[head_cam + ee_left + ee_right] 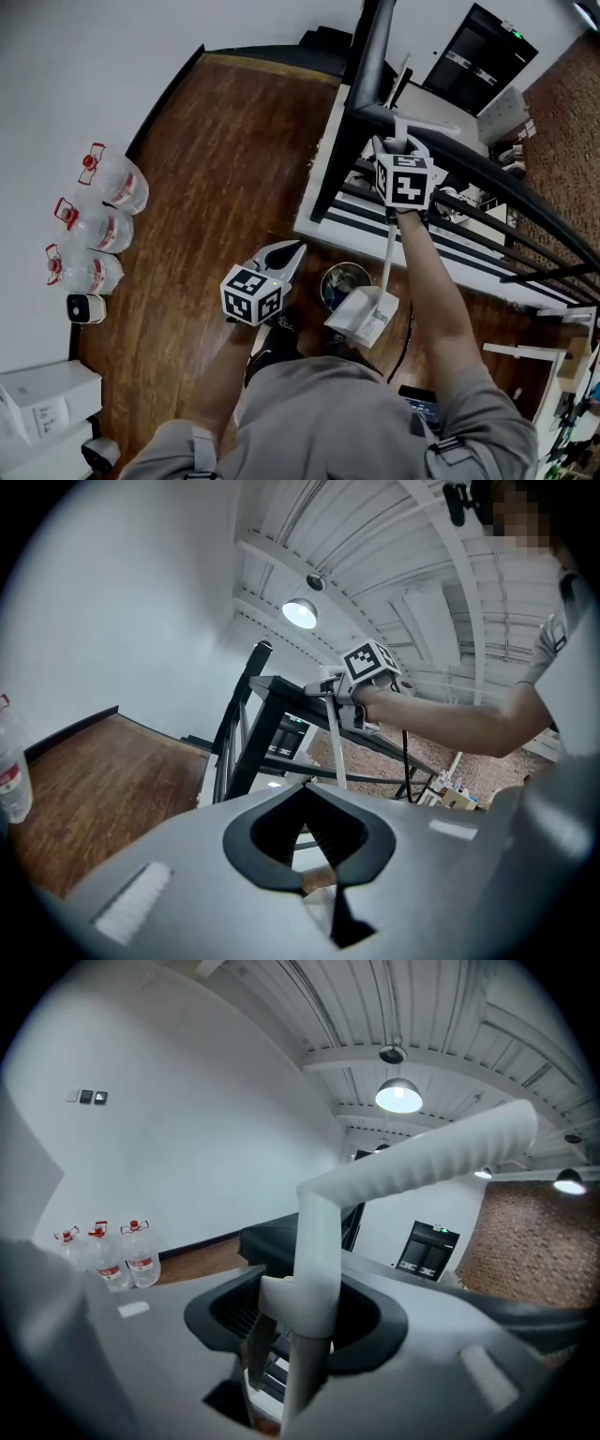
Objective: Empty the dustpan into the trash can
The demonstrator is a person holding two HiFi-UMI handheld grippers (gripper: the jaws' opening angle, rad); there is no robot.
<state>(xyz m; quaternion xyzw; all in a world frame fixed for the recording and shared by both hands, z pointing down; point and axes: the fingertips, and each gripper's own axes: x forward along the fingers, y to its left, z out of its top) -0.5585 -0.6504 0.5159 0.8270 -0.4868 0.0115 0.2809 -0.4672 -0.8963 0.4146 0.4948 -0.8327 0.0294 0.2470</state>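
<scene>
- R gripper (398, 148) clamped on white dustpan (364, 317) handle; pan hangs low and overlaps the right rim of the trash can (339, 281) in head view.
- L gripper (284, 256): jaws together, empty, just left of can.
- Water bottles (98, 230) by wall: red labels, print too small to read.

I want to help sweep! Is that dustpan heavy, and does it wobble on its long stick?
Probably light: the dustpan looks like thin white plastic, and the right gripper alone holds it up. It likely swings, since the handle is gripped only near its top and the pan hangs far below.
</scene>
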